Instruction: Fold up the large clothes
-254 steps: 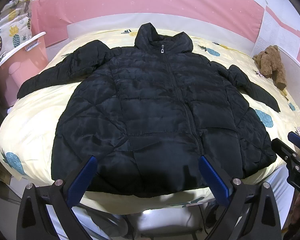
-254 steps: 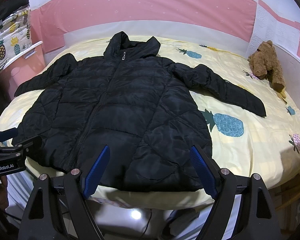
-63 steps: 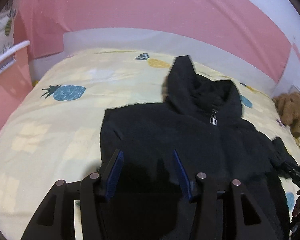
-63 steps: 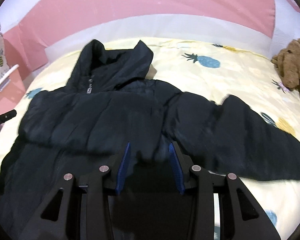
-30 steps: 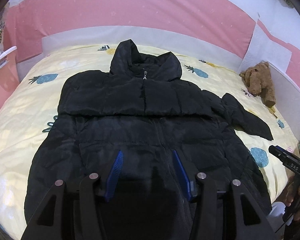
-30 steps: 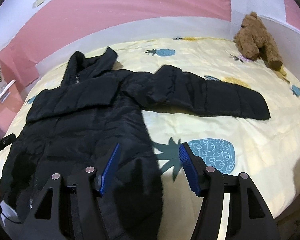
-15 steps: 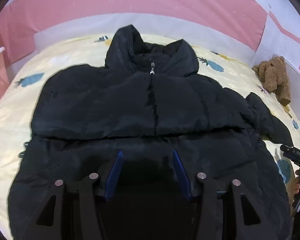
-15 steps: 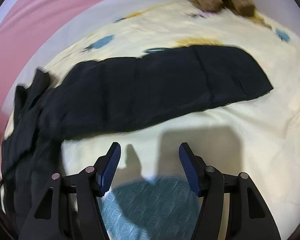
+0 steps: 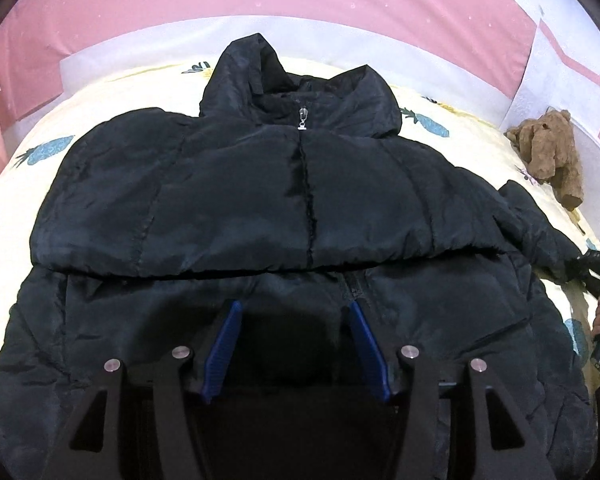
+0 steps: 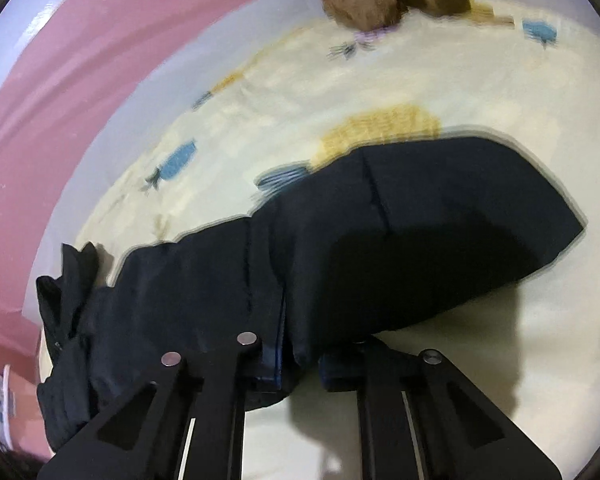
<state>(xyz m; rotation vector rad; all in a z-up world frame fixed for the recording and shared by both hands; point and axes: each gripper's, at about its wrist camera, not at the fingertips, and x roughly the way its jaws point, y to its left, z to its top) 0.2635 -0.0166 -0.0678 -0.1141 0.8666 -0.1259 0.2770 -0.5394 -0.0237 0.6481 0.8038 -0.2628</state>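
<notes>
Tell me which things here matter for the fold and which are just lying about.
Job: jacket; its right sleeve; right gripper, shut on that sleeve; left gripper, open above the jacket.
Lying about: teddy bear; pineapple sheet.

The jacket (image 9: 292, 208) lies on the bed (image 9: 40, 148), its sleeve (image 10: 400, 240) stretched rightward, a teddy (image 9: 548, 156) beyond it.

No legible text anywhere.

Left wrist cam: above the black puffer jacket (image 9: 300, 200), facing its collar and the pink wall. Right wrist cam: low, close on jacket's sleeve. Shared: jacket, brown plush toy (image 9: 548, 152).
</notes>
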